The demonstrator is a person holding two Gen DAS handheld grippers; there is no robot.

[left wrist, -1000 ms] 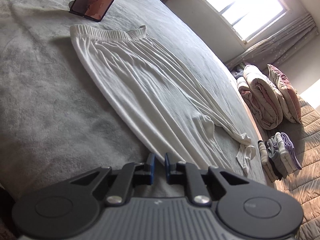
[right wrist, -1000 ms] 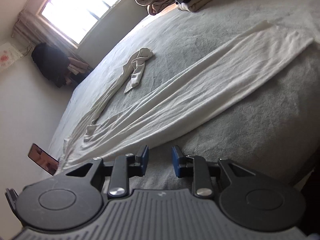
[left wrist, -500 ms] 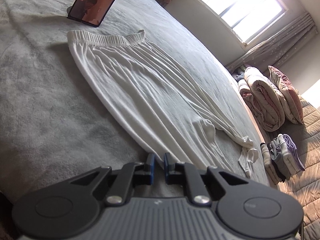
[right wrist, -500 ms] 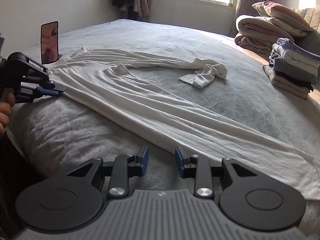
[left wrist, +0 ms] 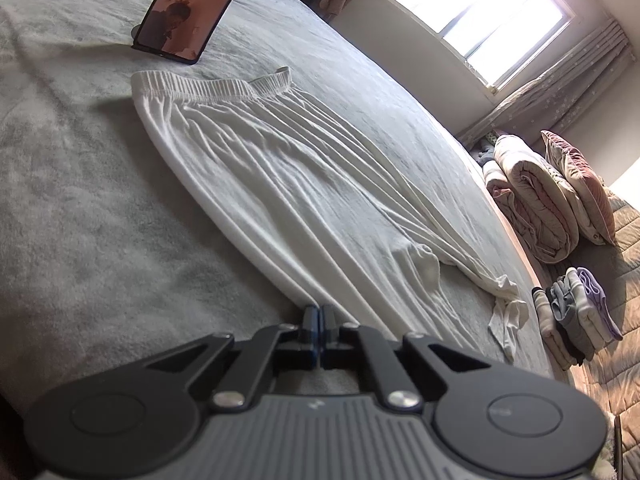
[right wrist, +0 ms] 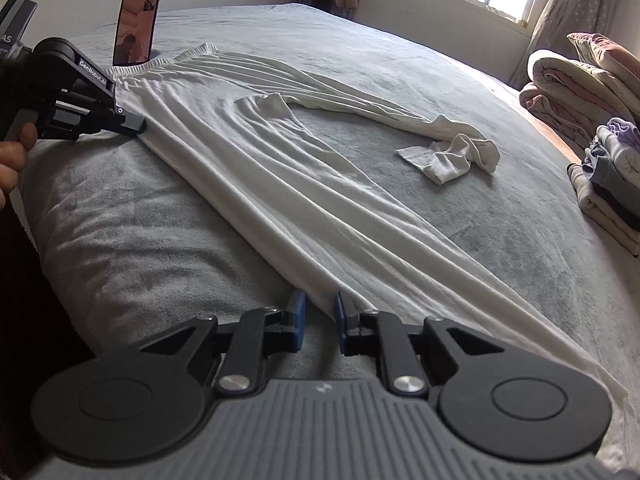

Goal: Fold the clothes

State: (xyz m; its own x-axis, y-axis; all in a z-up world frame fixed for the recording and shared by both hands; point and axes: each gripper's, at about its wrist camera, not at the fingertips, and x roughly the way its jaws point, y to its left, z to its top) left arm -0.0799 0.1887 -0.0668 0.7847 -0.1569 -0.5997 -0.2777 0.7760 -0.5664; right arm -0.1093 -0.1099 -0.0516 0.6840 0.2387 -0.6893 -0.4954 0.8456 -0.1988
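Observation:
White trousers (left wrist: 300, 184) lie spread on the grey bed (left wrist: 80, 200), waistband (left wrist: 208, 86) at the far left, one leg running along the near edge. The other leg ends in a crumpled heap (right wrist: 452, 156). My left gripper (left wrist: 320, 314) is shut at the trousers' near side edge, pads together on the hem; in the right wrist view the left gripper (right wrist: 138, 124) has its tip against that edge below the waistband. My right gripper (right wrist: 320, 316) is closing, its blue pads a small gap apart with the trouser leg's edge (right wrist: 320, 300) between them, not pressed.
A phone (right wrist: 136, 24) stands propped behind the waistband. Rolled duvets (right wrist: 572, 88) and a stack of folded clothes (right wrist: 612, 184) sit at the right side of the bed. A person's hand (right wrist: 14, 160) holds the left gripper. A bright window (left wrist: 480, 12) is behind.
The left jaws went from a small gap to fully shut. The right gripper rolled from tilted to level, slid along the bed's edge to the trouser leg, and its jaws narrowed.

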